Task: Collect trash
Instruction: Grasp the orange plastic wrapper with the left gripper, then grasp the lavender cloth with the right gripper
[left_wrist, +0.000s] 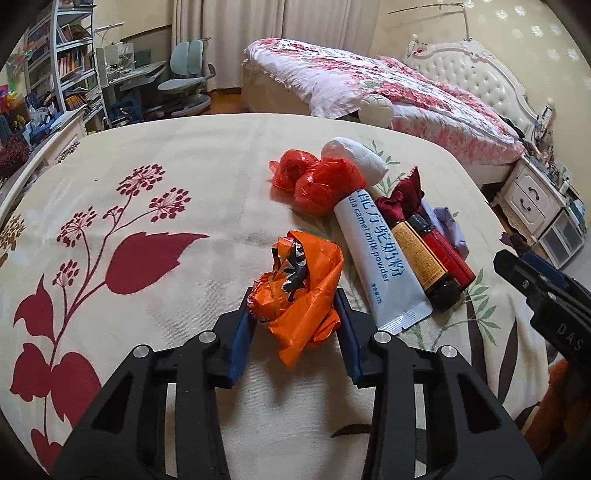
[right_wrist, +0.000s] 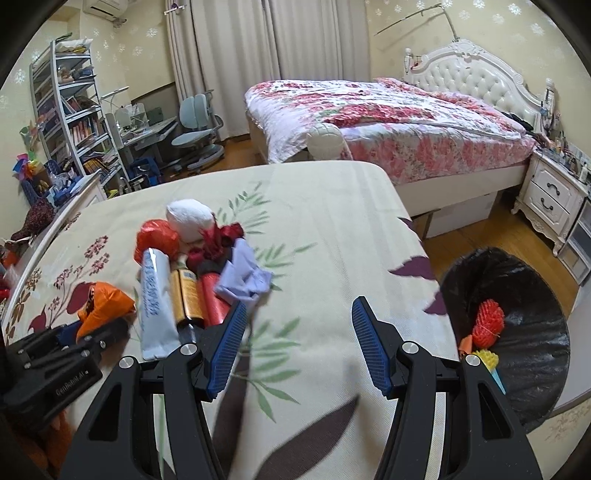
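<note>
The left gripper (left_wrist: 295, 317) has its jaws pinched on the crumpled orange bag (left_wrist: 301, 291) lying on the counter (left_wrist: 166, 155); the right gripper (right_wrist: 299, 343) stands half open, empty. Slippery film could slide free before reaching the bin (right_wrist: 517, 325) beside the counter's edge.

You are looking at a crumpled orange plastic bag (left_wrist: 303, 295) lying on the flowered cloth of the desk (left_wrist: 166, 155), nearest you and pinched on both sides by the left gripper (left_wrist: 295, 325). Beyond it two red bag wads (left_wrist: 317, 181) are touching a white wad (left_wrist: 354, 157), with a pale milk powder sachet (left_wrist: 376, 258), a yellow tube (left_wrist: 421, 258), a red tube (left_wrist: 448, 254), dark red cloth (left_wrist: 400, 199) and lilac paper (left_wrist: 452, 229) lying side by side. The black-lined trash bin (right_wrist: 528, 332) is standing beside the desk, holding a red foam net (right_wrist: 489, 323).
</note>
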